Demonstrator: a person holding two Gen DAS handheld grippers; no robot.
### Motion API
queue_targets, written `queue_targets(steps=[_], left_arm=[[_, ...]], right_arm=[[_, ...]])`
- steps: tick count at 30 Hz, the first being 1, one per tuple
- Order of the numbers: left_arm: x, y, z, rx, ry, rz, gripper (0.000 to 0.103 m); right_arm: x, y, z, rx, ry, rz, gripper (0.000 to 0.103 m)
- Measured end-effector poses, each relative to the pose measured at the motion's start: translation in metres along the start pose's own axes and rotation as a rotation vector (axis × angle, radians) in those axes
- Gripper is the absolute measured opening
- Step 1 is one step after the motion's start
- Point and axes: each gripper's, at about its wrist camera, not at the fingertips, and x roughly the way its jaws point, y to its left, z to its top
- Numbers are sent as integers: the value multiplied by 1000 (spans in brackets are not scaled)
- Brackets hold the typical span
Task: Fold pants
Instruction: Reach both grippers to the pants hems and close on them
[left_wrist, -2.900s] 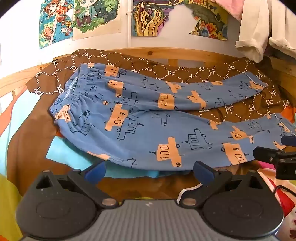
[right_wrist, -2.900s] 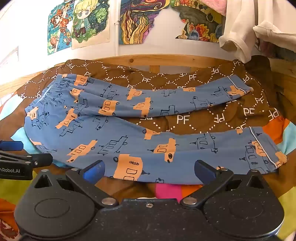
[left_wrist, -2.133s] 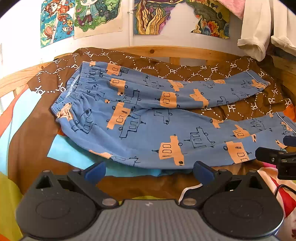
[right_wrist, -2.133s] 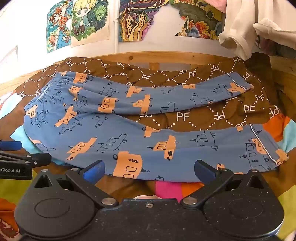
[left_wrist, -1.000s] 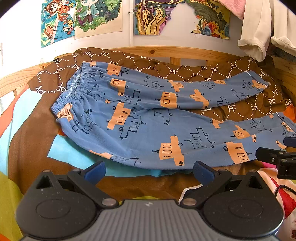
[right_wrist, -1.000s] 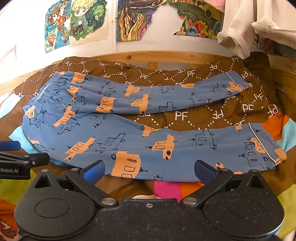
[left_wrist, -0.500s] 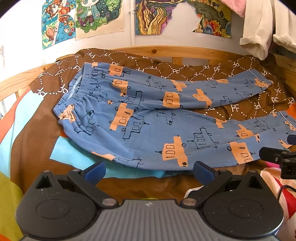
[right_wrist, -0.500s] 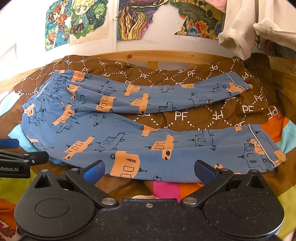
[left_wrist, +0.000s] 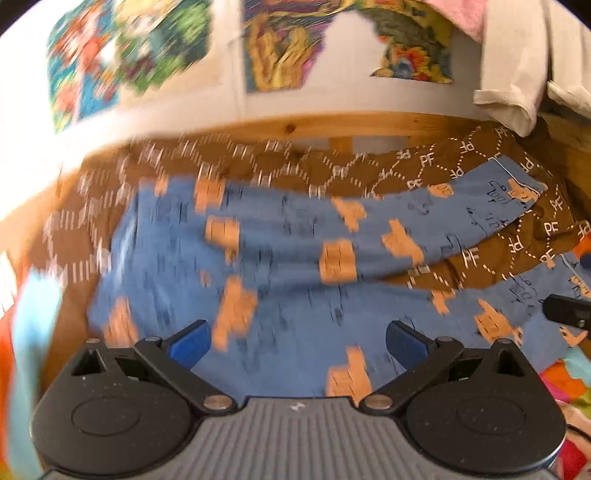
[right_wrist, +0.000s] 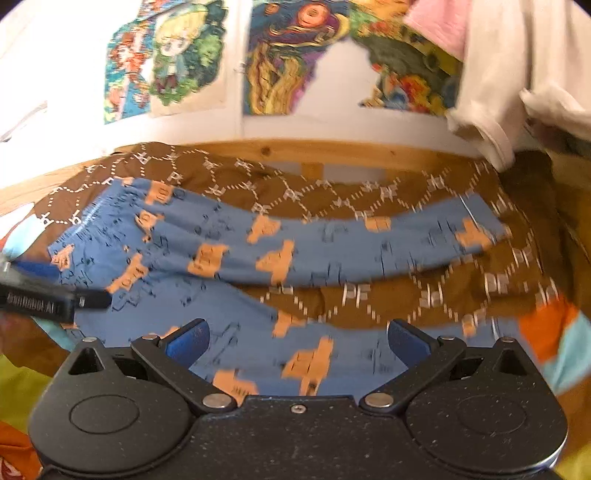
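Fingers on both our grippers were spread wide and held nothing: the left gripper (left_wrist: 297, 338) hung over the near leg of the pants (left_wrist: 295, 280), close to the seat, and the right gripper (right_wrist: 295, 338) hung over the same leg further toward the cuff. The pants lay flat on the brown blanket (right_wrist: 369, 295) on the bed, waistband at about nine o'clock, both cuffs toward three, the far leg angled away so a wedge of blanket showed between the two legs.

We judged the step in hand to be the first grab, for laying the near leg over the far one. To do it well we wanted each gripper to come down on the near edge of the leg, at six o'clock from where it hung, and pinch both layers of cloth, not the blanket beneath. Both views were smeared by motion, so we could not tell exactly where that edge ran. Lifting the two holds together, at even height, and carrying them toward twelve o'clock should keep the leg from twisting; the cuffs ought to meet before we let go.
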Motion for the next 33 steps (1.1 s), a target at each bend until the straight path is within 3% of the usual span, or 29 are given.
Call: queue_targets(steps=[3, 7, 12, 17, 22, 25, 29, 31, 33], left_arm=[[8, 4, 41, 100, -22, 22, 103], [31, 13, 93, 152, -47, 51, 103], [81, 21, 125, 232, -56, 91, 103], [136, 28, 145, 407, -79, 90, 103], [186, 46, 160, 450, -9, -2, 103], [210, 57, 163, 430, 72, -90, 99], [219, 67, 159, 462, 112, -129, 90], [224, 71, 156, 481, 140, -127, 80], [231, 72, 152, 514, 179, -86, 68]], right_arm=[[16, -15, 20, -120, 4, 27, 102], [49, -36, 45, -253, 60, 73, 102], [95, -59, 76, -304, 131, 170, 102], [154, -67, 116, -403, 182, 308, 102], [247, -72, 163, -421, 257, 331, 102], [297, -77, 182, -432, 324, 414, 101], [350, -78, 191, -397, 499, 524, 87], [360, -76, 189, -424, 529, 545, 75], [367, -74, 184, -457, 565, 559, 53]])
